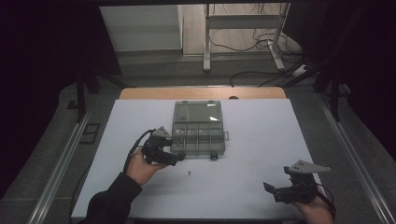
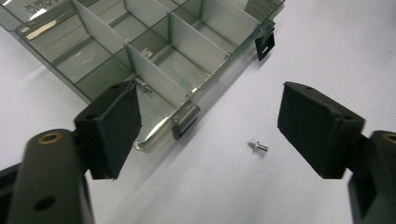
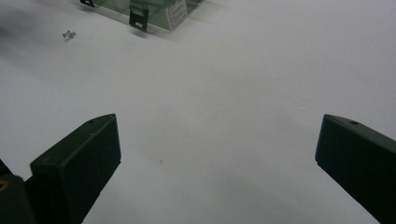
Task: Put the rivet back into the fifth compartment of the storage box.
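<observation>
A clear grey compartment box [image 1: 198,135] lies mid-table with its lid tilted back. My left gripper [image 1: 176,156] is at the box's front left corner, its jaws open. In the left gripper view the left gripper [image 2: 210,112] has nothing between its pads; its left pad overlaps the corner compartment [image 2: 154,109], where a small metal part [image 2: 144,85] lies. A tiny screw [image 1: 189,173] [image 2: 258,146] [image 3: 69,33] lies loose on the table just in front of the box. My right gripper [image 1: 275,189] [image 3: 217,140] rests near the table's front right, open and empty.
The white tabletop [image 1: 261,140] spreads around the box [image 3: 154,9], whose two front latches [image 2: 184,121] [image 2: 265,46] hang down. A wooden strip [image 1: 201,93] runs along the far edge. Beyond it are metal frame legs [image 1: 206,37] and floor cables [image 1: 261,42].
</observation>
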`<state>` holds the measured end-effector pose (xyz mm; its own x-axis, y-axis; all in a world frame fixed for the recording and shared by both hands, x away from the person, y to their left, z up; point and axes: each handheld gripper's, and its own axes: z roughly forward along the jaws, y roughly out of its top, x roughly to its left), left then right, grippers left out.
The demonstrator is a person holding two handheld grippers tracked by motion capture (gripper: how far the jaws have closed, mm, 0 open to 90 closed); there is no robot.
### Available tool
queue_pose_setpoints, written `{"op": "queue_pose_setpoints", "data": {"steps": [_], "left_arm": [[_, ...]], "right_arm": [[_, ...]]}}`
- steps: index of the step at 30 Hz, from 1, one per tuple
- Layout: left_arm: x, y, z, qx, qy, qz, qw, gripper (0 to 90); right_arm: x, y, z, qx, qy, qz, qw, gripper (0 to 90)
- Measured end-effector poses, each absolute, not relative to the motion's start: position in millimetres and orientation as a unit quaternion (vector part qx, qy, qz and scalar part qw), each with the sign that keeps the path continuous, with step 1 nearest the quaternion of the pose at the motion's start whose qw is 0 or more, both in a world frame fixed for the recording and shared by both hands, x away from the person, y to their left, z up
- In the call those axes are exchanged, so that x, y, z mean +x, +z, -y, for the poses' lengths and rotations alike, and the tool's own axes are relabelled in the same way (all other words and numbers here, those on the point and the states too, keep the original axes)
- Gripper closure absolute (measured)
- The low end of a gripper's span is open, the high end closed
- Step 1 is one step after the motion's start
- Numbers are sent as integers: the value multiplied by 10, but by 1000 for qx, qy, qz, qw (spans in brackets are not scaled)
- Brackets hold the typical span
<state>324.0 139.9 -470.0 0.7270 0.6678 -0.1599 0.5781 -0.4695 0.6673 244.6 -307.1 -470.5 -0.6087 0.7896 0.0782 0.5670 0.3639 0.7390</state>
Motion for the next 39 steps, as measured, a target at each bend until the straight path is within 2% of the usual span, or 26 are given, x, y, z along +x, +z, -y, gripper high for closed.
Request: {"op": "queue_pose_setpoints", "data": {"steps": [12,24,28,39], "left_arm": [[3166,-4736,-1309,860,44,-360,359,79],[3099,-4823,-1213,867,29,-357,345,35],[3098,-4868,-1190,872,35,-356,335,83],[3113,-5030,-1068,885,25,-352,305,296]], "right_arm": [[2445,-4705,3069,416,379,-813,147,0],[2447,-4707,3064,415,378,-815,146,0],[2447,-4707,3063,415,378,-815,145,0],[2449,-4709,3062,414,377,-816,144,0]]}}
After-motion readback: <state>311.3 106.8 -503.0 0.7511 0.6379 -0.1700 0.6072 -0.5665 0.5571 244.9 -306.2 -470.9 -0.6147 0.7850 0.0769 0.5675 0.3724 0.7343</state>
